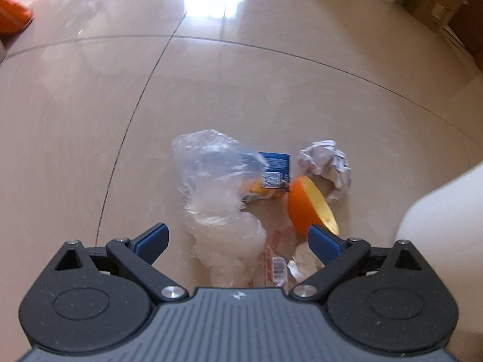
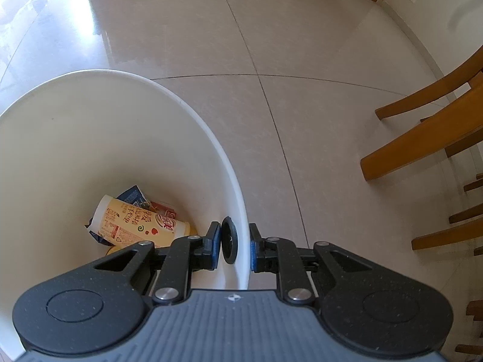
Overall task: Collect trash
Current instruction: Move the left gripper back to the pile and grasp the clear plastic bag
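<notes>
A heap of trash lies on the tiled floor in the left wrist view: a clear plastic bag (image 1: 208, 157), a white crumpled bag (image 1: 232, 238), a blue carton (image 1: 276, 169), half an orange (image 1: 308, 208), a ball of crumpled paper (image 1: 326, 163) and a barcoded wrapper (image 1: 276, 261). My left gripper (image 1: 238, 241) hangs open just over the heap, its fingers on either side of the white bag and holding nothing. My right gripper (image 2: 235, 244) is shut on the rim of the white bin (image 2: 181, 105), beside a black ring (image 2: 228, 241). Inside the bin lie a yellow printed cup (image 2: 135, 223) and other packaging.
The white bin's side (image 1: 446, 226) rises at the right edge of the left wrist view, close to the heap. Wooden chair legs (image 2: 422, 138) stand to the right of the bin. Cardboard boxes (image 1: 437, 6) line the far wall, and an orange object (image 1: 12, 18) sits at the far left.
</notes>
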Action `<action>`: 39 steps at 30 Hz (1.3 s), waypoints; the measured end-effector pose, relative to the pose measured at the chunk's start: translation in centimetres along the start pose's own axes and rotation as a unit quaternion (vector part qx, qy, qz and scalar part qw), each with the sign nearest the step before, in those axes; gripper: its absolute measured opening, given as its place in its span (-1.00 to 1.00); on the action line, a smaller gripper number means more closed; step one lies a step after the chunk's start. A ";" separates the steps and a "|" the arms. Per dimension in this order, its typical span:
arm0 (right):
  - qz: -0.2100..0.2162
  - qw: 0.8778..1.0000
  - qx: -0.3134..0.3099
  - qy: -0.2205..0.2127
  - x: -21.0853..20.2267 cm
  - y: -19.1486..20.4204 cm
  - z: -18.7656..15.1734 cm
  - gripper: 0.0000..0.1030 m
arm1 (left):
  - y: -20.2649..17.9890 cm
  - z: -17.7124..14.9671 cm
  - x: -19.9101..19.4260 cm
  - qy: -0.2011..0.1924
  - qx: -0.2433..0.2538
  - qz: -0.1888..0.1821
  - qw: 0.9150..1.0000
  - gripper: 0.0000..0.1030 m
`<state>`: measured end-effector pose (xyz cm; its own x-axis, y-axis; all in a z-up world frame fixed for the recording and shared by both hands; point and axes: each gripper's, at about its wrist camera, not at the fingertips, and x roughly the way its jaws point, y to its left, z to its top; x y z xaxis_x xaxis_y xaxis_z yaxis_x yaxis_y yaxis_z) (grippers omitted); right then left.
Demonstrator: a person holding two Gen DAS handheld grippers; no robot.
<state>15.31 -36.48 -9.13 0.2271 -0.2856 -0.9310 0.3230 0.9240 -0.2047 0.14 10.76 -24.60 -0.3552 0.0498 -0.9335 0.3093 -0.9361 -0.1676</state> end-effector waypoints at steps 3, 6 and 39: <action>-0.001 1.000 -0.001 -0.001 0.1 0.0 0.0 -0.58 | 0.5 -0.3 1.3 0.003 -0.026 0.011 1.000 0.87; -0.002 1.000 0.000 0.000 0.1 0.1 0.0 -0.58 | 0.6 -0.6 2.5 0.006 -0.028 0.027 0.999 0.83; -0.009 1.000 0.001 0.002 0.2 0.0 0.0 -0.56 | 0.6 0.1 0.5 0.009 -0.027 0.032 0.999 0.11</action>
<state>15.40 -36.53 -9.34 0.2173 -0.3015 -0.9284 0.3297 0.9179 -0.2209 0.07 10.24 -25.10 -0.3176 -0.0027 -0.9482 0.3789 -0.9171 -0.1243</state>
